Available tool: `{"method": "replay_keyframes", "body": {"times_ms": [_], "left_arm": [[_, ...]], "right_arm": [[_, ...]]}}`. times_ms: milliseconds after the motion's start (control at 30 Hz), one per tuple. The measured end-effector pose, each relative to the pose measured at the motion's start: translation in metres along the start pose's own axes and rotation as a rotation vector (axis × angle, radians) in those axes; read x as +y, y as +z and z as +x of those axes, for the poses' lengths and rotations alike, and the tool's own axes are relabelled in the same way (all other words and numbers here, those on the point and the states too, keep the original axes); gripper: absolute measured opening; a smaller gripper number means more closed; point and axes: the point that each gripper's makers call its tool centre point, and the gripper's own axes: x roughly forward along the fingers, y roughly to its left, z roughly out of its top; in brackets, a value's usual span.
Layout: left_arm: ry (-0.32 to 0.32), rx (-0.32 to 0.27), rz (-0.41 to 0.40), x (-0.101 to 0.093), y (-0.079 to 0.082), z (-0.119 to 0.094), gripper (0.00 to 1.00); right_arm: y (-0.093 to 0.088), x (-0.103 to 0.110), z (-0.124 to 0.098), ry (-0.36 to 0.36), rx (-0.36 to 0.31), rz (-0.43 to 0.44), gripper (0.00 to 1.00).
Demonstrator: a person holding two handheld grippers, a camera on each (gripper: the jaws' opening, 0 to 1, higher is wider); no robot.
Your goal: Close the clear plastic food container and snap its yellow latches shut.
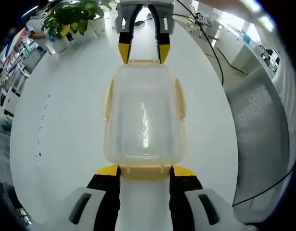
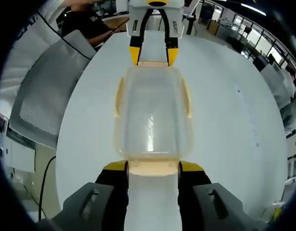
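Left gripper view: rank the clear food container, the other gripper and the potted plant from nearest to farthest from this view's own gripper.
1. Clear food container: on the white table, its near yellow latch between the left gripper tips.
2. Right gripper: straight across, at the container's far end.
3. Potted plant: farthest, at the table's far edge, upper left of the view.

Clear plastic food container (image 1: 144, 120) with pale yellow latches (image 1: 180, 98), centre frame. Glossy white table (image 1: 66, 120). Black grippers tipped yellow, bottom (image 1: 145, 171) and top (image 1: 144, 52). Green leafy plant (image 1: 73, 17), upper left. Grey mesh chair (image 1: 261, 139), right.
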Motion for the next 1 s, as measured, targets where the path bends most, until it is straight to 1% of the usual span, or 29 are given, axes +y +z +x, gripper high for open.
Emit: {"method": "replay_keyframes", "body": {"times_ms": [100,267,333,433,467,533,667,767,833,1000], "left_arm": [[0.002,-0.003,0.002,-0.001,0.002,0.000,0.33],[0.004,0.007,0.011,-0.001,0.005,0.001,0.33],[0.009,0.004,0.014,0.000,0.009,0.000,0.33],[0.001,0.000,0.020,-0.003,0.015,0.003,0.33],[0.003,0.016,0.021,-0.003,0.014,0.004,0.33],[0.009,0.025,0.039,-0.002,0.011,0.006,0.33],[0.000,0.031,0.034,-0.003,0.009,0.005,0.33],[0.003,0.034,0.034,-0.002,0.008,0.004,0.33],[0.001,0.041,0.034,-0.003,0.005,0.003,0.33],[0.007,0.042,0.035,-0.003,0.002,0.005,0.33]], "right_arm": [[-0.001,0.003,-0.002,0.004,0.008,-0.007,0.36],[0.000,0.002,-0.008,-0.003,-0.006,-0.009,0.36],[-0.002,0.001,-0.009,-0.007,-0.003,-0.013,0.36],[-0.012,0.001,-0.006,-0.003,0.021,-0.016,0.36],[-0.012,0.001,-0.006,0.000,0.012,-0.013,0.36],[-0.010,0.001,-0.007,-0.006,0.002,-0.009,0.36],[-0.007,0.004,-0.005,0.001,0.000,-0.002,0.36],[-0.005,0.002,-0.001,-0.006,0.011,-0.010,0.36],[-0.004,0.002,-0.001,0.000,0.004,-0.007,0.36],[-0.005,0.003,0.004,-0.003,0.016,-0.004,0.36]]}}
